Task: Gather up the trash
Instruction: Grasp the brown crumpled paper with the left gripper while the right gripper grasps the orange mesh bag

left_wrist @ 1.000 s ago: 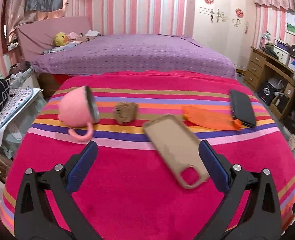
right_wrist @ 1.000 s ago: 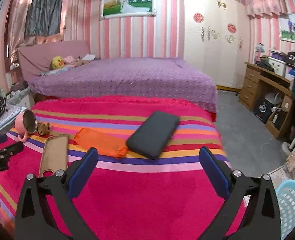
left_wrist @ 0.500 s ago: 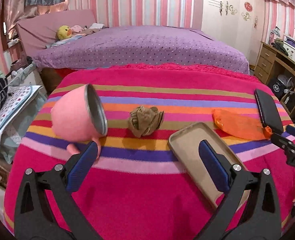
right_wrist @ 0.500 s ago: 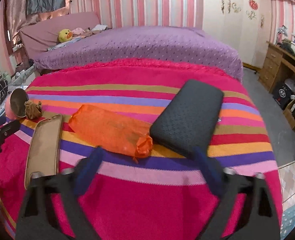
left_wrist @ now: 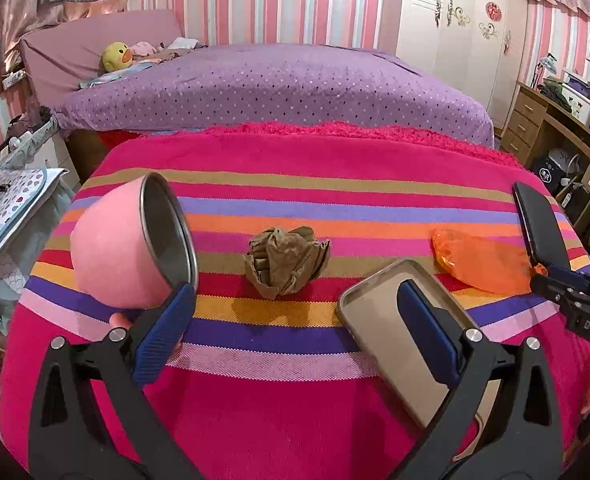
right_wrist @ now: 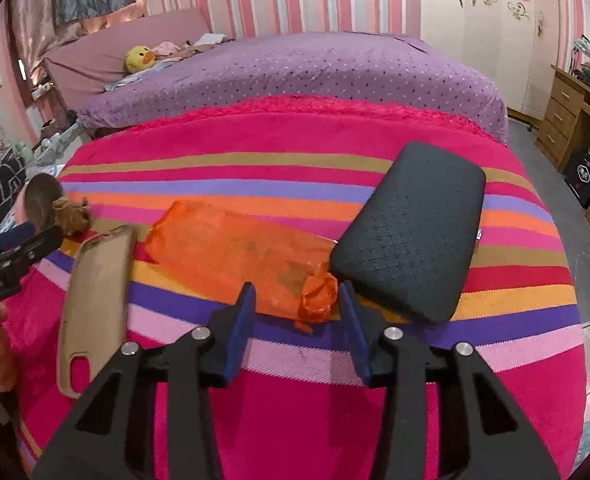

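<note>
A crumpled brown paper ball [left_wrist: 287,262] lies on the striped pink cloth [left_wrist: 295,400]. My left gripper [left_wrist: 295,300] is open just short of it, nothing between its fingers. An orange plastic bag [right_wrist: 231,252] lies right of the paper, its knotted end toward me. My right gripper [right_wrist: 297,294] straddles that knotted end and its jaws are closing. The blue pads stand close beside the bag and do not visibly press on it. In the left wrist view the right gripper [left_wrist: 567,284] shows at the bag [left_wrist: 483,260].
A pink cup [left_wrist: 111,252] lies on its side by my left finger. A tan phone case [left_wrist: 375,312] lies under my right finger of the left gripper. A black power bank [right_wrist: 411,228] touches the bag's end. Purple bed behind; desk and floor at right.
Both grippers came forward and down toward the cloth. The right jaws narrowed from wide open to either side of the orange bag's end. The left gripper neared the paper ball.
</note>
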The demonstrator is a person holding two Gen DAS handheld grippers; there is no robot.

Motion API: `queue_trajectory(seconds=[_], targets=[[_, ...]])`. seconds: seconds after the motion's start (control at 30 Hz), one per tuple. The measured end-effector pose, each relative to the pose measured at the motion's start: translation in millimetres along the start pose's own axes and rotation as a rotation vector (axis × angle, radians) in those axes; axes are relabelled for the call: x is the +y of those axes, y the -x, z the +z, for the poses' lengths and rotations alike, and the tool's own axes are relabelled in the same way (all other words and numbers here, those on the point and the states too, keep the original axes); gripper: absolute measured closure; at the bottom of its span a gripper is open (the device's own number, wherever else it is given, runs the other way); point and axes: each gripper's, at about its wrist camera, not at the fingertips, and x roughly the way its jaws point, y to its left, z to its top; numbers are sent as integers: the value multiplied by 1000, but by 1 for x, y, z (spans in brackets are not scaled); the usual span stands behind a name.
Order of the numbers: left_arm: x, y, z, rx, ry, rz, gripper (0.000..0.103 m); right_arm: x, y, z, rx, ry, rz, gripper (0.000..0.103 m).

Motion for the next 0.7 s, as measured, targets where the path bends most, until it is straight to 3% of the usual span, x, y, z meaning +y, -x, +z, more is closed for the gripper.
queue_trajectory(seconds=[0.17,0.27,0.33,0.5,0.7], targets=[[-2,-2,2,-1,-6,-1,6,2,-3,0,10,7,-1,61],[-4,-5,2,10,-13,4,6,0,-11,2,15,2,-4,68],[-4,-6,3,11,-15,3,6,-2,-11,3,12,6,-4,85],[-4,-6,3,8,-16,2,7,-1,-8,2,-6,26,27,86],[-8,-13,7,17,-31,-10,25,6,4,-1,-26,66,37,86]])
